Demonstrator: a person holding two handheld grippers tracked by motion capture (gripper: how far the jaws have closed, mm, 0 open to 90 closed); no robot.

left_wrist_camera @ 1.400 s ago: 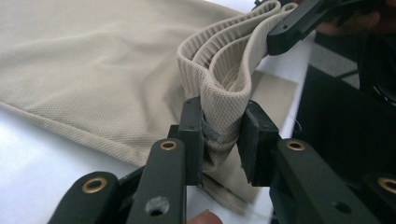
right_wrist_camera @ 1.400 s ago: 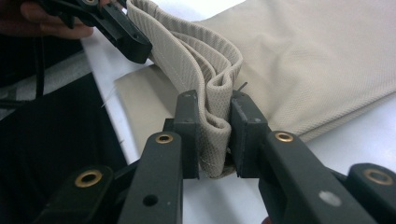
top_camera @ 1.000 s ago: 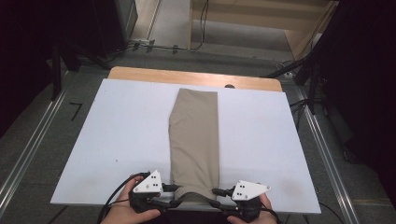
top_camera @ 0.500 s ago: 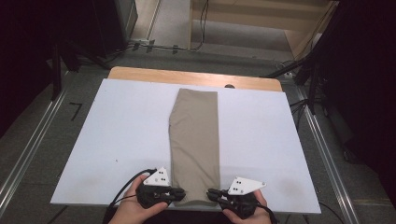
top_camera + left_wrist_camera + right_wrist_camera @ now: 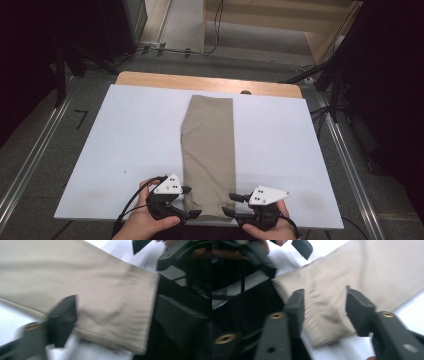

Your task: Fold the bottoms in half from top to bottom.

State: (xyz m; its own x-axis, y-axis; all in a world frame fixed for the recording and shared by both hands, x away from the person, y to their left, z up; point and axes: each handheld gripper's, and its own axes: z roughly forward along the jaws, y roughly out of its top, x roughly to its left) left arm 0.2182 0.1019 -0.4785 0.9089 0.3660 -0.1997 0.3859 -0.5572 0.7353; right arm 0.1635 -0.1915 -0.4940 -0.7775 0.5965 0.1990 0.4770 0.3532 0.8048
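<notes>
A beige cloth point(image 5: 209, 145), folded into a long strip, lies lengthwise down the middle of the white board point(image 5: 135, 140). My left gripper point(image 5: 193, 201) is at its near left corner and my right gripper point(image 5: 228, 205) at its near right corner. In the left gripper view the ribbed hem point(image 5: 140, 315) lies between the jaws, blurred. In the right gripper view the cloth's corner point(image 5: 324, 312) sits in the gap of the right gripper point(image 5: 327, 311), with both pads off it. Both pairs of jaws have just been opening and stand open around the cloth.
The board rests on a wooden table point(image 5: 200, 82) whose far edge shows behind it. Metal rails point(image 5: 30, 160) run along both sides on the grey floor. Cables and dark stands crowd the far floor. Bare board lies left and right of the cloth.
Both pairs of jaws closed at the cloth's near corners and now stand wider apart. The left hand has shifted slightly right toward the cloth. The cloth itself lies as before.
</notes>
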